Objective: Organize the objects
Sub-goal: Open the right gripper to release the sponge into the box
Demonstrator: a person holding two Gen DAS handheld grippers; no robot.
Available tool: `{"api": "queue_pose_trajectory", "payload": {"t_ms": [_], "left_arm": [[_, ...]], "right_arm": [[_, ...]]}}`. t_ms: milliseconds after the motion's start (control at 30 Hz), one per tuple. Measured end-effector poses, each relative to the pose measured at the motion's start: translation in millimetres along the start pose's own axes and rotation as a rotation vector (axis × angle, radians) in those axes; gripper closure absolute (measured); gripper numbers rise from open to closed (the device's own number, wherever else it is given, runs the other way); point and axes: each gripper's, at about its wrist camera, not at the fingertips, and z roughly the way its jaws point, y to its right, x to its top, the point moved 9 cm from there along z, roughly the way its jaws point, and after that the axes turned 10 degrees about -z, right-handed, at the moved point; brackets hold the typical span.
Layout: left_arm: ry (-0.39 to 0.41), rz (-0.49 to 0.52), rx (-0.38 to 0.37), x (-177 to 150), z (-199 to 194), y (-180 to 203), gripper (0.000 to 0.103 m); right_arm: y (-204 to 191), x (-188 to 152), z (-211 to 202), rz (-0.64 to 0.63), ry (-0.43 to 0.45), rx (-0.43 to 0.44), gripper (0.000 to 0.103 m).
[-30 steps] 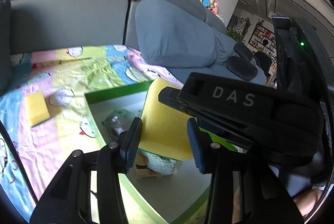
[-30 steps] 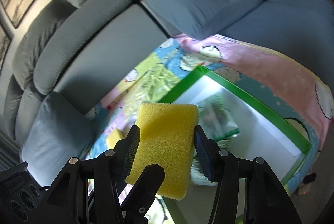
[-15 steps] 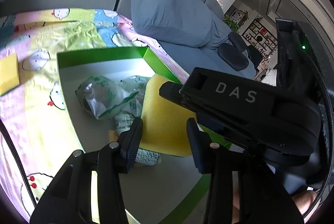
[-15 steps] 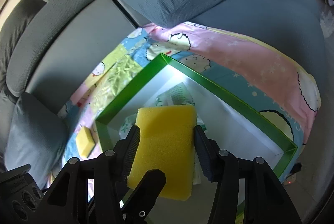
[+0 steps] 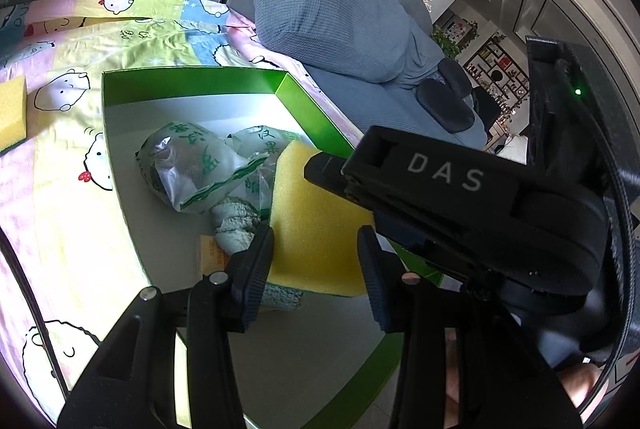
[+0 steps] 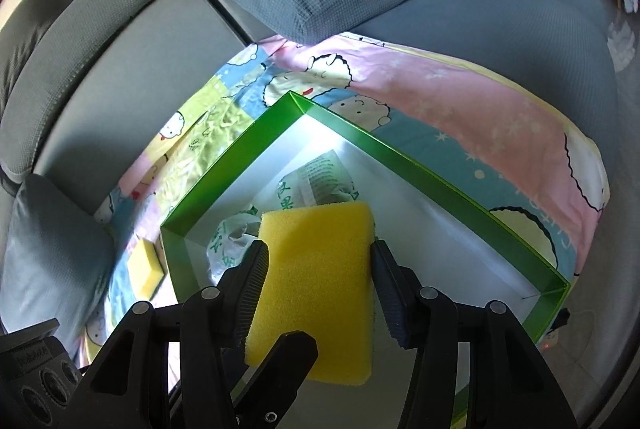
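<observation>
Clamped between the right gripper [image 6: 318, 279] pads over the green box [image 5: 308, 105], the yellow sponge [image 6: 316, 285] could land on the bagged items [image 5: 192, 169] ahead if released early; the left gripper [image 5: 316, 269] stands apart, empty.

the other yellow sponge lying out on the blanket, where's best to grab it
Take the loose sponge across its two long side faces, coming straight down from above. It lies flat on the blanket beside the green box, apart from its wall, so both sides look free for the fingers, and the foam should give under a light pinch.
</observation>
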Motion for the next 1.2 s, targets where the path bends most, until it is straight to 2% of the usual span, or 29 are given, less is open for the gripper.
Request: {"api": "queue_pose_trajectory", "payload": {"t_ms": [133, 300, 600, 900, 1100, 1167, 1200], "left_arm": [[-0.013, 0.008, -0.016, -1.4, -1.4, -0.2, 0.061], [0.014, 0.039, 0.032, 0.9, -11.4, -2.0, 0.06], [0.089, 0.034, 0.101, 16.1, -49.4, -22.6, 0.056], [0.202, 0.034, 0.243, 28.2, -97.3, -63.8, 0.049], [0.282, -0.006, 0.36, 32.8, -128.9, -104.5, 0.046], [0.307, -0.022, 0.385, 35.6, -138.1, -114.1, 0.035], [0.323, -0.033, 0.388, 36.3, -143.3, -119.1, 0.034]], "right_arm": [[1.2, 5.5, -5.7, 0.034, 0.04, 0.048, 0.047], [1.1, 12.1, -16.8, 0.044, 0.102, 0.035, 0.047], [-12.6, 14.9, -21.7, 0.007, 0.123, 0.039, 0.043], [-38.4, 19.8, -40.5, -0.073, 0.208, 0.069, 0.042], [-67.5, 18.9, -48.2, -0.15, 0.232, 0.146, 0.042], [-81.9, 16.1, -51.3, -0.175, 0.229, 0.222, 0.042], [-88.2, 15.3, -53.6, -0.186, 0.234, 0.247, 0.042]]}}
